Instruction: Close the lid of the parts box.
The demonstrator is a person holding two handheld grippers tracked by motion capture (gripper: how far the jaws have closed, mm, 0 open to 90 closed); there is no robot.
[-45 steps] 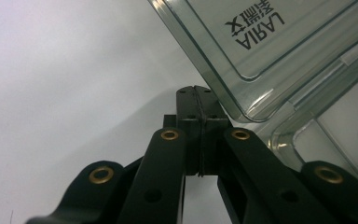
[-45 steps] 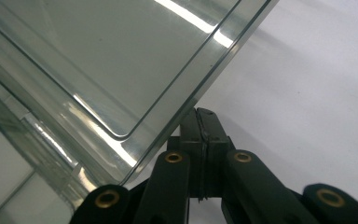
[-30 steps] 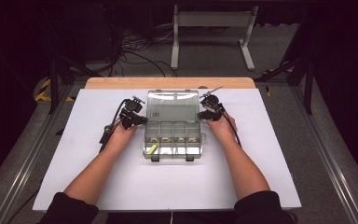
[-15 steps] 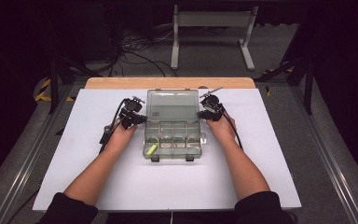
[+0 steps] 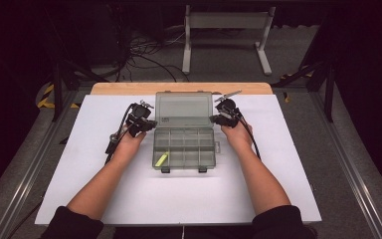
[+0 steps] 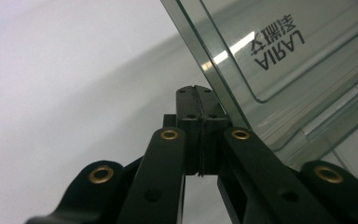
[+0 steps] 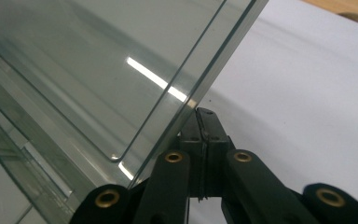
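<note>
- Under both grippers lies the white table sheet (image 5: 129, 194), spread over a wooden tabletop (image 5: 129, 88) whose bare strip shows beyond the fingertips at the far edge.
- Between the two sets of fingertips stands the clear compartment box (image 5: 184, 149), its lid (image 5: 184, 109) raised and tilted back away from the person, its two latches on the near edge.
- The left gripper (image 5: 146, 124) sits at the lid's left edge; in the left gripper view its jaws are pressed together, nothing between them, and the pads (image 6: 196, 100) rest just beside the lid's rim (image 6: 223, 93), touching or nearly so.
- The right gripper (image 5: 219, 118) sits at the lid's right edge; in the right gripper view its jaws are likewise clenched on nothing, the tips (image 7: 205, 122) against the lid's edge (image 7: 200, 88).
- Nearer the person than the left fingertips, a small yellow-green piece (image 5: 161, 159) lies in the box's near left compartment.
</note>
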